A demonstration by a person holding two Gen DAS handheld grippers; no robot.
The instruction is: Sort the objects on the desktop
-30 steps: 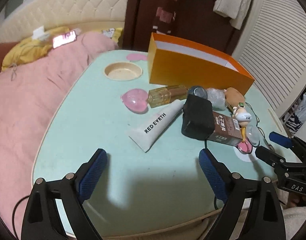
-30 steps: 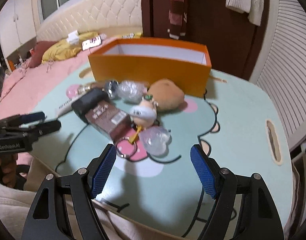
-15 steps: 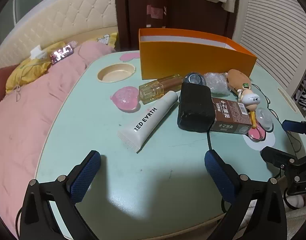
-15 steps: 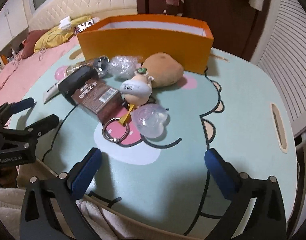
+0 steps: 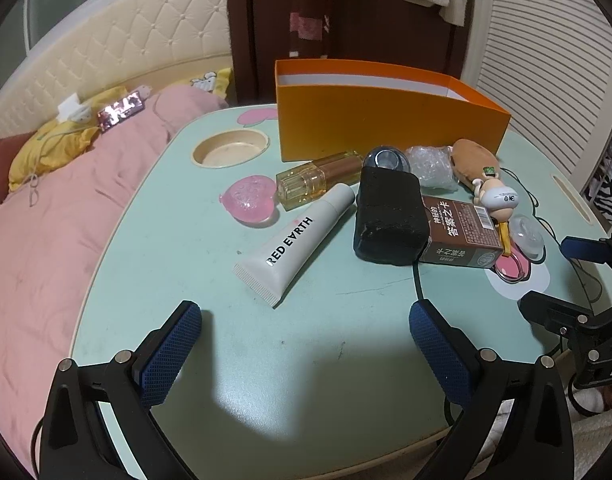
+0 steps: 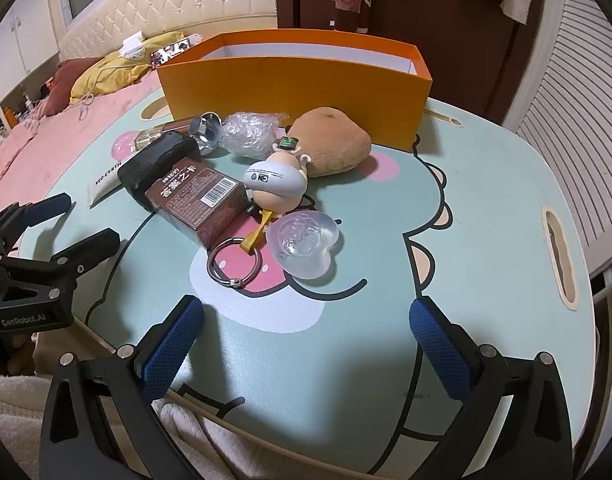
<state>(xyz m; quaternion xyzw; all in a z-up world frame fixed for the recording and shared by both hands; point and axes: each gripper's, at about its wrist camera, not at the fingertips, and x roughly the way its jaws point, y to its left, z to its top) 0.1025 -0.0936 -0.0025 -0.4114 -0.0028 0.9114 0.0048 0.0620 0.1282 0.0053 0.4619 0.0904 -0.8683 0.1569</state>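
Observation:
An orange box (image 5: 386, 120) (image 6: 294, 80) stands open-topped at the back of a mint lap table (image 5: 266, 360) (image 6: 486, 200). In front of it lie a white tube (image 5: 298, 240), a pink heart case (image 5: 250, 200), a perfume bottle (image 5: 318, 178), a black block (image 5: 388, 216) (image 6: 158, 162), a brown card box (image 5: 458, 230) (image 6: 202, 204), a doll keychain (image 6: 276, 182), a clear heart case (image 6: 304, 246), a potato plush (image 6: 330, 146) and a plastic wad (image 6: 248, 134). My left gripper (image 5: 306, 338) hangs open over the near edge. My right gripper (image 6: 306, 334) is open too, short of the clear heart.
A pink-covered bed (image 5: 46, 220) with a yellow pillow (image 5: 54, 148) borders the table's left side. A round cup recess (image 5: 230, 152) sits at the table's back left and a handle slot (image 6: 560, 256) at its right edge. A dark door and slatted panels stand behind.
The right jaws have spread from partly closed to wide, and the left jaws opened slightly. The left view has rolled to level. Both hands have stayed nearly in place.

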